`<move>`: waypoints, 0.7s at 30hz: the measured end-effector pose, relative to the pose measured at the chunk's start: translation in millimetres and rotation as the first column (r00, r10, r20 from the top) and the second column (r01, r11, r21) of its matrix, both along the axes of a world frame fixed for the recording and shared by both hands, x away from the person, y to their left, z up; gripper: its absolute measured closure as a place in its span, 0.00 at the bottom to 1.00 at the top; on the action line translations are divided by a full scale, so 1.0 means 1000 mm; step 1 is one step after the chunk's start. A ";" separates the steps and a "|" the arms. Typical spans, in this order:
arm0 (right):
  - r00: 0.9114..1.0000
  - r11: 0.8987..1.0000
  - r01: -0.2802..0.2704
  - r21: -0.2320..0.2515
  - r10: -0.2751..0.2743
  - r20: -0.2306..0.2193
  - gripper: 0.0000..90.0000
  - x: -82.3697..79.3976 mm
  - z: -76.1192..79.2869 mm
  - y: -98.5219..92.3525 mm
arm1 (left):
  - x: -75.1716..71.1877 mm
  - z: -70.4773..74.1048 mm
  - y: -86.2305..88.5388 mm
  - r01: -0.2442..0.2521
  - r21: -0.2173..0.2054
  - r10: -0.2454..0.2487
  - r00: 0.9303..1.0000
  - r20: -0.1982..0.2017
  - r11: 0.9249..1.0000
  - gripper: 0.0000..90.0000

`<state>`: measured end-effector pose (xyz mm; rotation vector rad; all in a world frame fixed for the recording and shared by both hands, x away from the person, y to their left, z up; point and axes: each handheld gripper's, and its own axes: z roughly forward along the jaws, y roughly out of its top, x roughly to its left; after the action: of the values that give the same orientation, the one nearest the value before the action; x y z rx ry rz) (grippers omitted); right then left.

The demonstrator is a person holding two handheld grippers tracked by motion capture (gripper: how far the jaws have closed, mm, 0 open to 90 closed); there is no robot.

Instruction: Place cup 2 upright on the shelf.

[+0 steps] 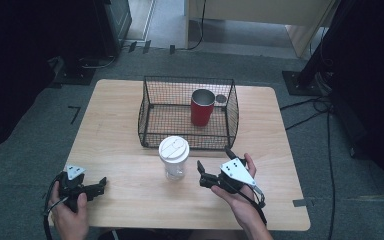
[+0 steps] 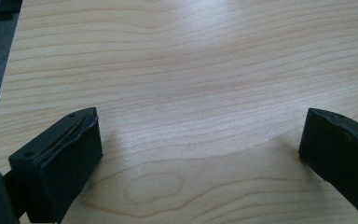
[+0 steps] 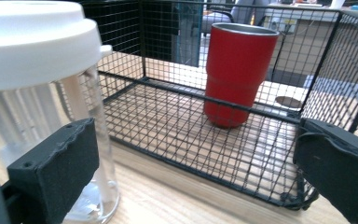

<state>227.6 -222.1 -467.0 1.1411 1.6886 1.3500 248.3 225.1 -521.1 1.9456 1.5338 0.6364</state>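
Two wide-open tools: right tool [image 1: 211, 169] beside clear cup [image 1: 174, 158]; its view reveals red tumbler [image 3: 239, 73] in basket [image 3: 242, 179].

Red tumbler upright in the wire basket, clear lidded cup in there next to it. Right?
Not quite. The red tumbler stands upright in the wire basket, but the clear lidded cup stands on the table outside it, in front, as the high view shows.

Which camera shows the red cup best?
The right gripper view: the red cup stands close and upright in the basket, side and steel rim clear. The high view shows it small, from above. The left gripper view faces bare table.
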 end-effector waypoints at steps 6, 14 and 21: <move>1.000 1.000 -0.023 0.013 0.023 -0.001 0.00 -0.005 -0.002 0.006 | 0.000 0.000 0.000 0.000 0.000 0.000 1.000 0.000 1.000 0.00; 0.998 0.998 -0.058 0.023 0.058 -0.001 0.00 -0.011 -0.001 0.017 | 0.000 0.000 0.000 0.000 0.000 0.000 1.000 0.000 1.000 0.00; 0.996 0.995 -0.090 0.031 0.090 0.000 0.00 -0.014 0.000 0.029 | 0.000 0.000 0.000 0.000 0.000 0.000 1.000 0.000 1.000 0.00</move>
<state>213.9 -193.2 -467.5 1.0949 1.7434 1.4360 248.3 225.1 -521.1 1.9456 1.5337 0.6362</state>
